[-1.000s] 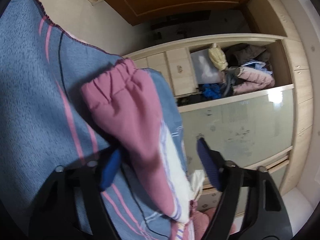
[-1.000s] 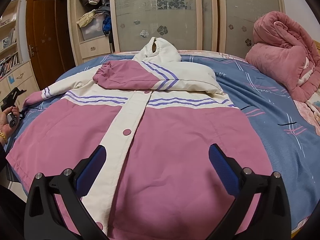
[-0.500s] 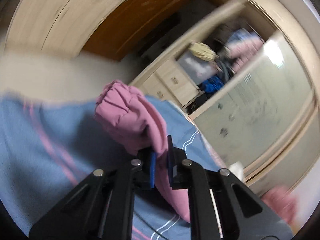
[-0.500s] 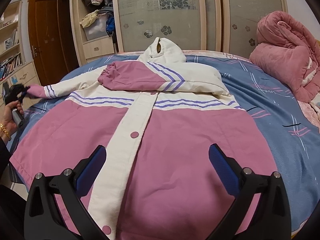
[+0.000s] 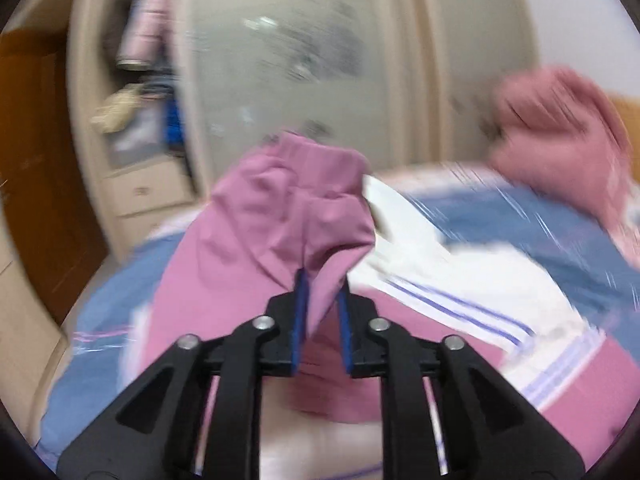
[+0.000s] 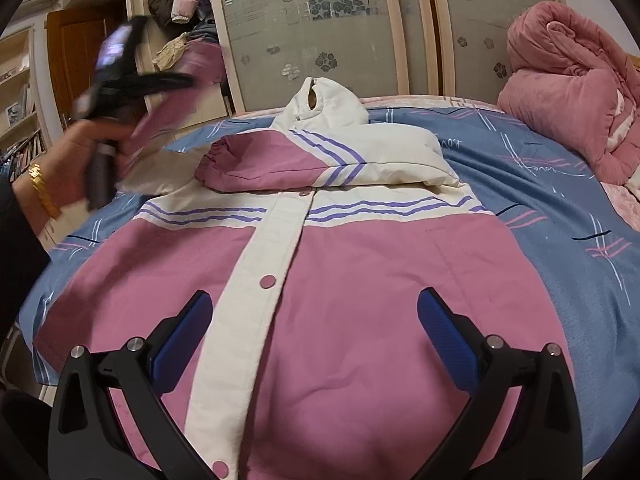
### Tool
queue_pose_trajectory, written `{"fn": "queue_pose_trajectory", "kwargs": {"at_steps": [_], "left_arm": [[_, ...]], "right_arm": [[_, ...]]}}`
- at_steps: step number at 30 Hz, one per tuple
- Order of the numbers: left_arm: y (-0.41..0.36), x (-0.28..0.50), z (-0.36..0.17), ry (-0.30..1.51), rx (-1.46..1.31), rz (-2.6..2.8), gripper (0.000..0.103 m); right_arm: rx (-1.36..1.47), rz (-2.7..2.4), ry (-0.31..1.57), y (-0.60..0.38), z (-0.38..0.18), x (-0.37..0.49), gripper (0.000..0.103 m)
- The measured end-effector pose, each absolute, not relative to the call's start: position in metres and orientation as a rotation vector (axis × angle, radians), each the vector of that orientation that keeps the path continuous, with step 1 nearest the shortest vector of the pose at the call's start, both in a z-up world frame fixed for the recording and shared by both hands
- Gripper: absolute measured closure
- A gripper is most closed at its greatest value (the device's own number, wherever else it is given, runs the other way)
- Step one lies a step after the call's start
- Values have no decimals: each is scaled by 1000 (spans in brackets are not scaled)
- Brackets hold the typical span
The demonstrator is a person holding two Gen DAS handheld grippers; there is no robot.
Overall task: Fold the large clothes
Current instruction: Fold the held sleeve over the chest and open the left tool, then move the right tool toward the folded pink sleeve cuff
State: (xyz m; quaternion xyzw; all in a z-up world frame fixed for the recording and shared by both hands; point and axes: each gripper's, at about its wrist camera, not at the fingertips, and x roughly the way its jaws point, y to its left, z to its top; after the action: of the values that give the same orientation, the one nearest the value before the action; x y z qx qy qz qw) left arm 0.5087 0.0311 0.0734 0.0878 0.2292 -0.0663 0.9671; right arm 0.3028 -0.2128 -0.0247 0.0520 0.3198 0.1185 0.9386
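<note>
A pink and white padded jacket [image 6: 360, 280] with purple stripes lies front up on the bed. One sleeve [image 6: 304, 160] is folded across its chest. My left gripper [image 5: 320, 300] is shut on the other pink sleeve [image 5: 280, 216] and holds it up in the air above the bed; it also shows, blurred, in the right wrist view [image 6: 132, 80] at the upper left. My right gripper [image 6: 314, 336] is open and empty, low over the jacket's hem.
The bed has a blue striped sheet [image 6: 560, 220]. A rolled pink quilt [image 6: 568, 96] lies at the back right. A wardrobe with frosted sliding doors [image 6: 320, 28] and an open shelf of clothes [image 6: 184, 0] stands behind the bed.
My left gripper closed on the sleeve cuff, lifted it off the bed's left edge and swung it up and toward the jacket. My right gripper stayed open and moved slightly closer.
</note>
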Motion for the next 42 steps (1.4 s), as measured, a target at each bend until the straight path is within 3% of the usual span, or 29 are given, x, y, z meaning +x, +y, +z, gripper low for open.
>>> {"fn": "queue_pose_trajectory", "kwargs": {"at_steps": [2, 3, 6, 8, 17, 25, 42], "left_arm": [[-17, 515, 29, 572, 252, -173, 37], [-29, 518, 14, 604, 285, -169, 2], [-59, 513, -46, 689, 403, -120, 2], [-61, 505, -55, 693, 417, -120, 2], [-5, 372, 28, 546, 139, -157, 2], [24, 255, 25, 613, 44, -43, 2], [37, 248, 16, 610, -3, -131, 2]], "right_arm": [[124, 239, 667, -218, -27, 305, 1], [133, 240, 672, -220, -27, 305, 1], [150, 243, 673, -225, -25, 303, 1], [153, 246, 665, -228, -22, 301, 1], [161, 252, 642, -237, -15, 293, 1], [128, 227, 617, -240, -14, 285, 1], [65, 173, 571, -221, -14, 269, 1]]}}
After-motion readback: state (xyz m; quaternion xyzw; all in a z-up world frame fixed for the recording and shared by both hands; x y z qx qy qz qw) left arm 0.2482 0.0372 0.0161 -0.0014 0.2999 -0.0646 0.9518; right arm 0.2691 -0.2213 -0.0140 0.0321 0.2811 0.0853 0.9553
